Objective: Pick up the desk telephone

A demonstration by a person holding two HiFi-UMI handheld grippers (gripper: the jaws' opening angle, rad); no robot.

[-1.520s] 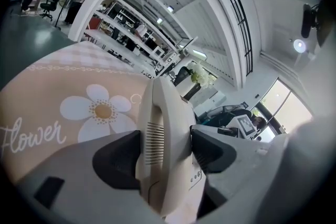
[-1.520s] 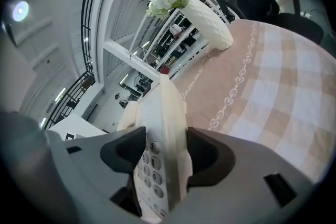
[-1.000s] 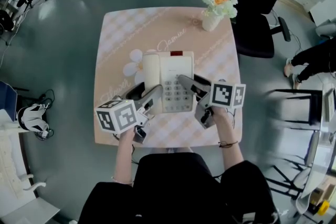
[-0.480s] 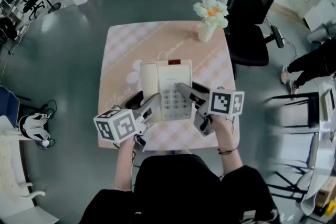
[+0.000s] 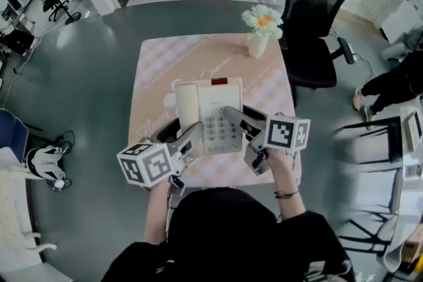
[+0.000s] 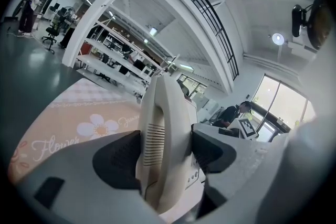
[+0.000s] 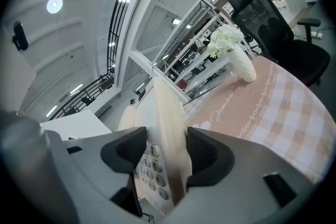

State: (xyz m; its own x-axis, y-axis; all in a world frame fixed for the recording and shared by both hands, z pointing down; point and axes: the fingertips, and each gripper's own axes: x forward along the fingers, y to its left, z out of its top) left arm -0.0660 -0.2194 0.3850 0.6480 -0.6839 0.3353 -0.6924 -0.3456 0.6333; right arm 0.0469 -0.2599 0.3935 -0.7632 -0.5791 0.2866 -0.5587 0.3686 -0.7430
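While the left hand-held gripper [image 5: 182, 132] and the right hand-held gripper [image 5: 241, 121] clamp it from the near side, the telephone [image 5: 215, 109] sits over the middle of the bench [image 5: 158, 63], keypad toward the person and a red patch at its far edge. Whether it is clear of the bench top cannot be told from above.

Seen from the left gripper view, the left hand-held gripper [image 6: 165, 152] has its jaws closed on the telephone's left side: the cream handset [image 6: 163, 134] stands between the two dark pads, both pressed against it, with the flowered pink bench cloth beyond to the left.

Seen from the right gripper view, the right hand-held gripper [image 7: 163, 157] pinches the telephone's right edge. One pad bears on the keypad face, where number keys show, and the other on the opposite side.

At the bench's far right corner stands a white vase [image 5: 258, 44] of pale flowers, well apart from the telephone. A black chair [image 5: 310, 23] stands just beyond that corner.
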